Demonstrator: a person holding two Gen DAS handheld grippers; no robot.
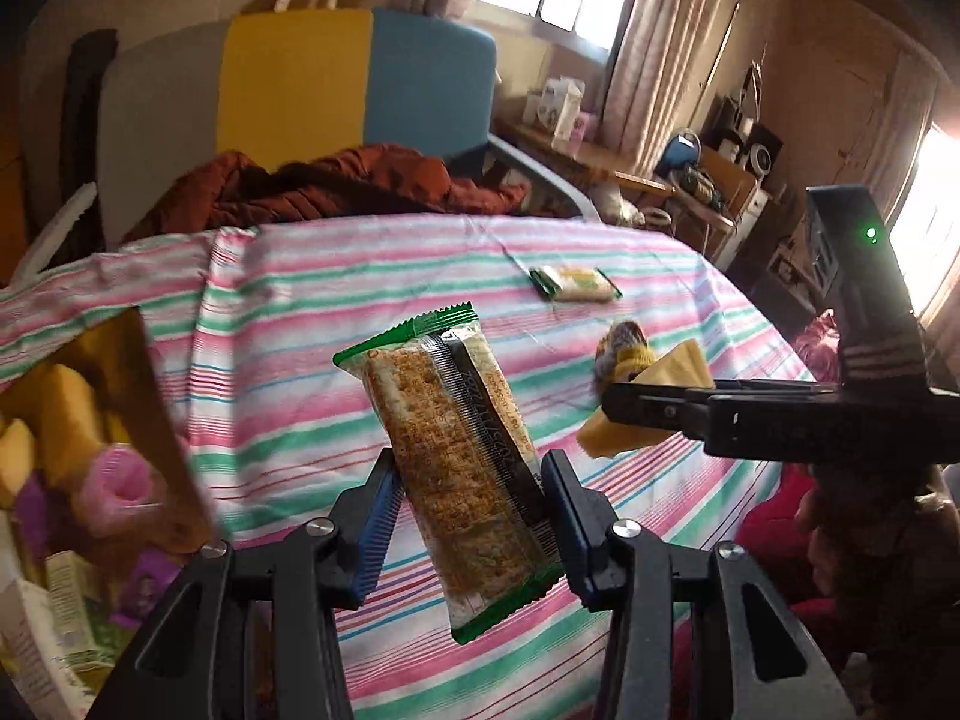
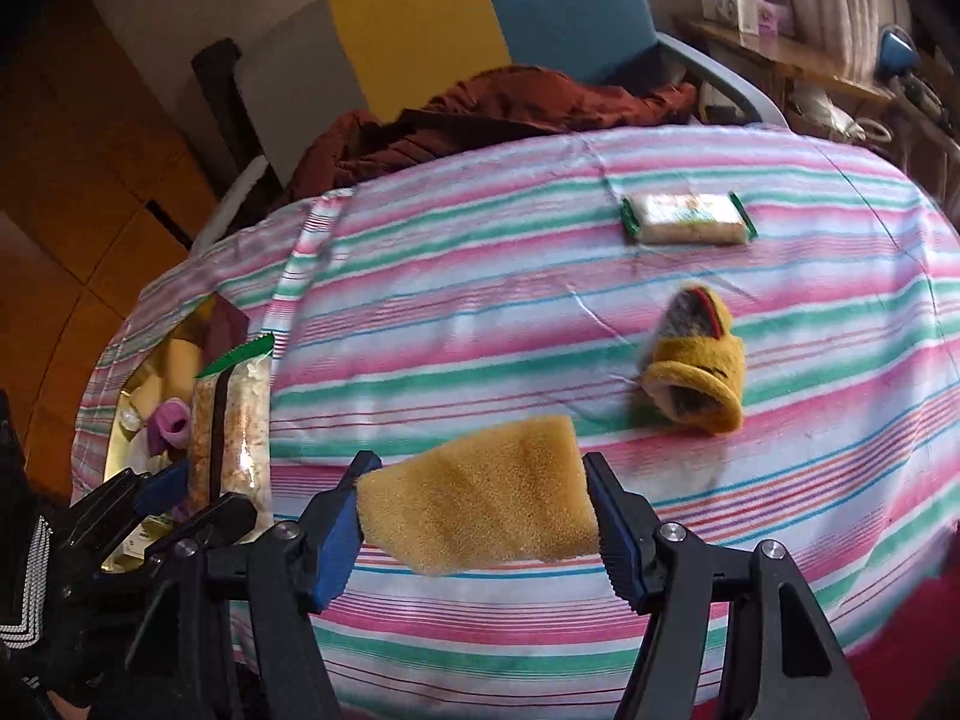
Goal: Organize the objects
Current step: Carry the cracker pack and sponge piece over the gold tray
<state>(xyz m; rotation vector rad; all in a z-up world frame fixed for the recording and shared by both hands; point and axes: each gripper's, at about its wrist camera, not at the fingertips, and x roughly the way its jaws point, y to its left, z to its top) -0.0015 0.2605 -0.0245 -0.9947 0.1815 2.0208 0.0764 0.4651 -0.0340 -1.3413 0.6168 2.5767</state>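
Note:
My left gripper (image 1: 468,468) is shut on a long cracker packet (image 1: 444,420) with green ends, held up above the striped cloth (image 1: 360,276). In the right wrist view the same packet (image 2: 231,420) hangs in the left gripper (image 2: 198,495) just over a gold-lined box (image 2: 123,426). My right gripper (image 2: 478,468) is shut on a yellow sponge (image 2: 480,510), both pads pressing its sides; it appears at the right of the left wrist view (image 1: 624,405). A second cracker packet (image 2: 687,217) and a rolled yellow sock (image 2: 696,372) lie on the cloth.
The gold-lined box (image 1: 120,348) at the left holds several items, among them yellow blocks and a pink roll. A red-brown jacket (image 1: 336,186) lies beyond the cloth against a yellow and blue chair (image 1: 360,78). A cluttered shelf (image 1: 708,180) stands at the far right.

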